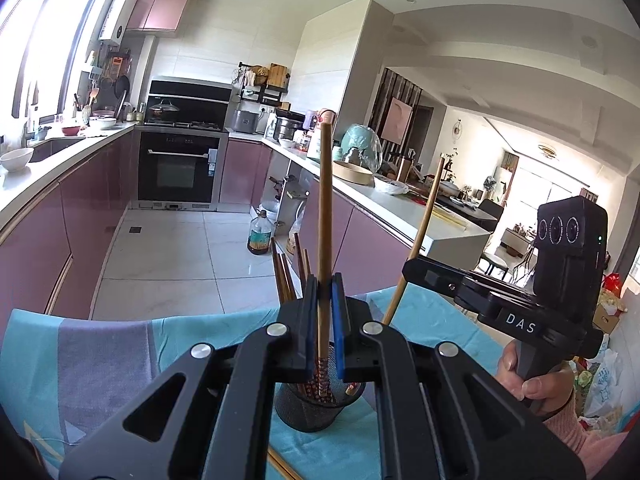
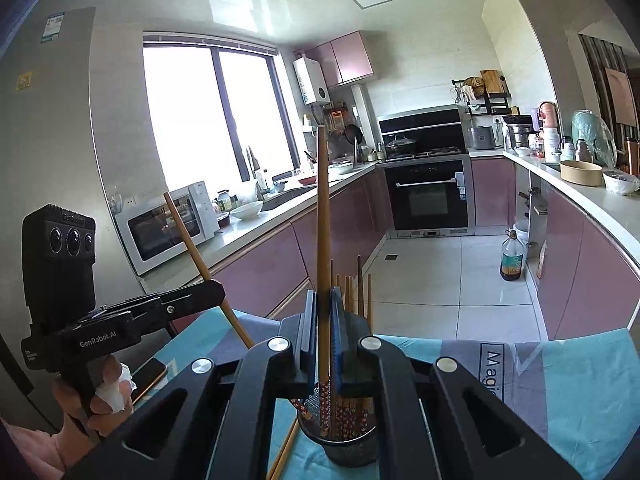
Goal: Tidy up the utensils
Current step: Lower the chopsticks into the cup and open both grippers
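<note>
so both grippers are pinching a chopstick each, jaws pressed nearly together w/ only the stick btwn the pads.

left gripper (image 1: 324,300): blue-lined pads are squeezing a brown chopstick (image 1: 325,216) that is standing nearly upright, its patterned lower end dipping into the black mesh cup (image 1: 310,412) just below the jaws. same gripper is showing in the right wrist view at far left (image 2: 212,286), w/ its stick (image 2: 188,236) leaning out at an angle above and below the jaws. a hand (image 2: 100,396) is wrapping its handle, a bit of white tissue tucked against the fingers.

right gripper (image 2: 323,312): pads are clamping another brown chopstick (image 2: 322,216), also close to vertical, its flower-patterned end going down into the mesh cup (image 2: 348,448). in the left wrist view this gripper is sitting at right (image 1: 412,266), its stick (image 1: 424,232) tilting, and a hand (image 1: 532,376) in a pink sleeve is gripping the handle.

cup is standing on a teal and grey cloth (image 1: 100,352), already holding a bunch of chopsticks (image 2: 356,288) w/ plain ends sticking up behind the jaws. one more loose stick (image 2: 286,452) is lying on the cloth beside the cup's base. a phone (image 2: 150,372) is lying on the cloth near the left hand.
</note>
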